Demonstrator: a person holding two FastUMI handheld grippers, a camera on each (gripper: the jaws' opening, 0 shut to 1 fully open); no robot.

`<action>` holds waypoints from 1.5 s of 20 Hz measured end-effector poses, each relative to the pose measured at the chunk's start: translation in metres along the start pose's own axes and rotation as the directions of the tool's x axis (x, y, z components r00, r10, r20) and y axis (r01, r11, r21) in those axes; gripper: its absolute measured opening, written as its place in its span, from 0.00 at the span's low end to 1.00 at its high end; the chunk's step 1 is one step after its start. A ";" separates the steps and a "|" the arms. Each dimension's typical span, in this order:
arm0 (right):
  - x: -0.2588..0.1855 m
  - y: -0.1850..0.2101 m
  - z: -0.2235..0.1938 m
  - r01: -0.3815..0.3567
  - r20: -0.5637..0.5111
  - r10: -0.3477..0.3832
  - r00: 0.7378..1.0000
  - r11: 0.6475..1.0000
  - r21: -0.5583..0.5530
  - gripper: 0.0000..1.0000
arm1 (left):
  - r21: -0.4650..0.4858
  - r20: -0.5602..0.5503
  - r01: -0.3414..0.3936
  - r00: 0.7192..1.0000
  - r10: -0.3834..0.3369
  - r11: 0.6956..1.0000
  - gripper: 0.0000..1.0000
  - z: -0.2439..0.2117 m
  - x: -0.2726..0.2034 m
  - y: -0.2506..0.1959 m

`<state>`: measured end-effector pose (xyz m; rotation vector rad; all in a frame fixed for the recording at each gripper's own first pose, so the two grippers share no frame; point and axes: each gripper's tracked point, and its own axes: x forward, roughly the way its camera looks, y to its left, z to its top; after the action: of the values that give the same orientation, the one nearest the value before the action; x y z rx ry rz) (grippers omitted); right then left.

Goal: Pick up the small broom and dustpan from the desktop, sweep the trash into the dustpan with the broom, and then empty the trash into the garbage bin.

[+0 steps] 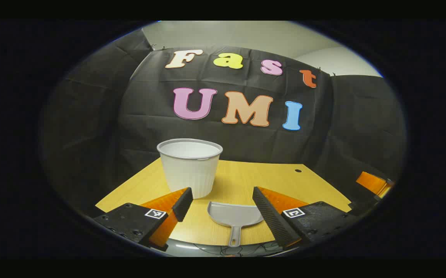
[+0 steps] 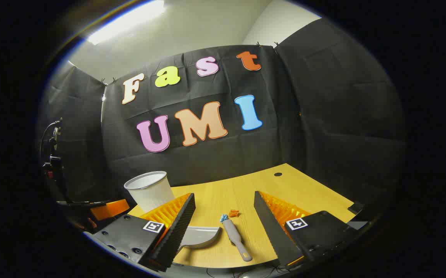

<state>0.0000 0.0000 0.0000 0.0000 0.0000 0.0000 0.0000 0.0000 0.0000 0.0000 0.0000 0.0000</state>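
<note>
Now the dustpan [image 1: 235,216] is being framed between the released jaws of the left gripper [image 1: 223,206], its handle pointing back toward them; likewise the broom [image 2: 236,237] is lying on the surface [image 2: 246,193] between the right gripper's [image 2: 225,226] released jaws, bristles away.

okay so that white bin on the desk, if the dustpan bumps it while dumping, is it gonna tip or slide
The white bin looks like thin ribbed plastic, so probably light and apt to slide on the smooth wooden desk. It narrows toward its base and looks empty as far as the interior shows, so a knock near the rim might tip it. Tapping the dustpan gently seems safer.
</note>
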 end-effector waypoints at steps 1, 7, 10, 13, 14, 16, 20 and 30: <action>-0.001 0.001 0.000 -0.005 0.003 0.005 1.000 1.000 0.008 0.98 | -0.003 -0.001 0.001 1.000 -0.001 1.000 0.93 0.000 0.000 0.000; 0.006 -0.006 0.006 -0.001 0.025 -0.001 1.000 0.996 0.086 0.98 | -0.025 -0.007 -0.018 1.000 0.018 1.000 0.94 -0.002 0.003 0.010; 0.009 -0.007 -0.005 0.005 -0.010 -0.004 1.000 0.996 0.090 0.98 | -0.044 -0.016 -0.026 1.000 0.025 0.999 0.94 -0.005 0.003 0.014; 0.006 -0.004 -0.007 -0.013 -0.019 0.014 1.000 0.996 0.084 0.98 | -0.073 -0.029 -0.031 0.999 0.029 0.997 0.94 -0.009 0.001 0.017; 0.005 -0.005 -0.007 -0.014 -0.017 0.015 1.000 0.997 0.077 0.98 | -0.088 -0.027 -0.030 0.999 0.028 0.996 0.96 -0.008 -0.001 0.016; 0.007 -0.007 -0.012 -0.015 -0.031 0.017 0.999 0.997 0.070 0.98 | -0.099 -0.032 -0.026 0.999 0.023 0.995 0.92 -0.011 -0.004 0.015; 0.011 -0.008 -0.026 -0.024 -0.085 0.032 0.996 0.996 0.087 0.98 | -0.097 -0.060 -0.042 0.998 0.037 0.994 0.94 -0.021 -0.008 0.019; 0.019 -0.011 -0.049 -0.044 -0.179 0.052 0.983 0.998 0.050 0.99 | -0.008 -0.124 0.015 0.992 -0.016 1.000 0.94 -0.043 -0.004 -0.008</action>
<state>0.0185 -0.0112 -0.0492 0.0454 0.1807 0.0485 -0.0044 -0.0083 -0.0427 -0.0075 0.1243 -0.0157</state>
